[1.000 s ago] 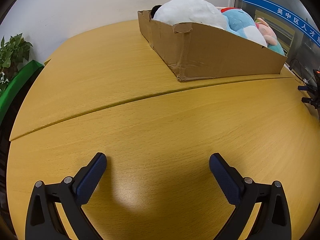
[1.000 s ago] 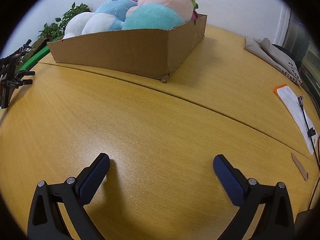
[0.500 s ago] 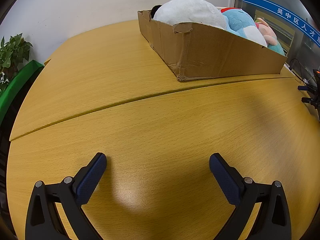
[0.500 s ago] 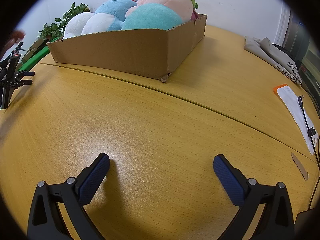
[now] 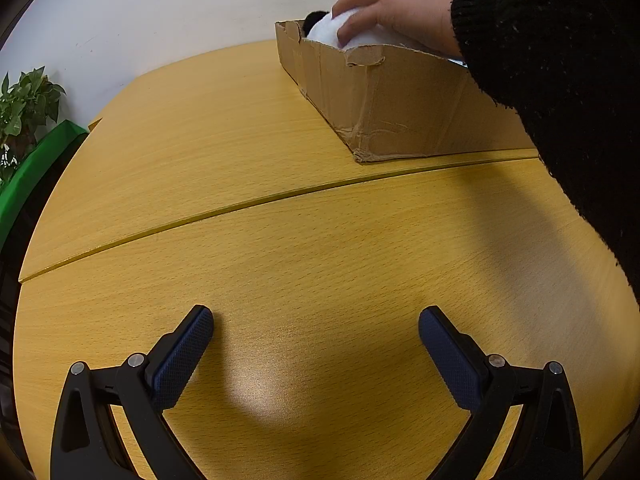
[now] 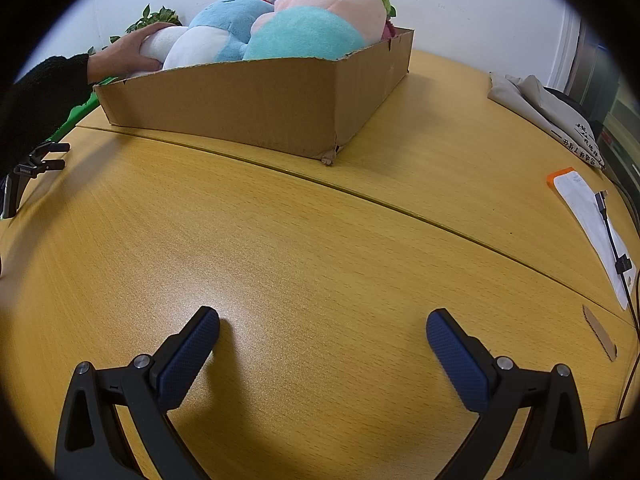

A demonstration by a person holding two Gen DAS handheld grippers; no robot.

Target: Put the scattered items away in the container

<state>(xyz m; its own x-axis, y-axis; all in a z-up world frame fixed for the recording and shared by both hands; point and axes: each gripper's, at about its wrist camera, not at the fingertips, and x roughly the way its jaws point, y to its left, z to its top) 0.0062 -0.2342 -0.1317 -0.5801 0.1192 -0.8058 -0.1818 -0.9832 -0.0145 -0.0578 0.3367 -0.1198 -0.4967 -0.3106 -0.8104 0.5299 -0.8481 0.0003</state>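
A brown cardboard box [image 5: 404, 108] stands at the far side of the wooden table [image 5: 280, 240]; it also shows in the right wrist view [image 6: 256, 112]. It holds plush toys: a white one [image 5: 332, 32], a blue one [image 6: 232, 20], and a teal and pink one [image 6: 316, 28]. A bare hand [image 5: 392, 8] in a black sleeve [image 5: 560, 80] rests on the white plush; the hand also shows in the right wrist view [image 6: 128, 54]. My left gripper [image 5: 316, 328] is open and empty low over the table. My right gripper [image 6: 322, 330] is open and empty too.
A green plant [image 5: 24, 108] stands past the table's left edge. In the right wrist view a folded grey cloth [image 6: 544, 108], a white and orange paper [image 6: 588, 216] with a cable [image 6: 612, 240], and a small black stand [image 6: 32, 168] lie around the table's edges.
A hand in a black sleeve has reached in over the table and now rests on the white plush in the box. Neither gripper has moved.
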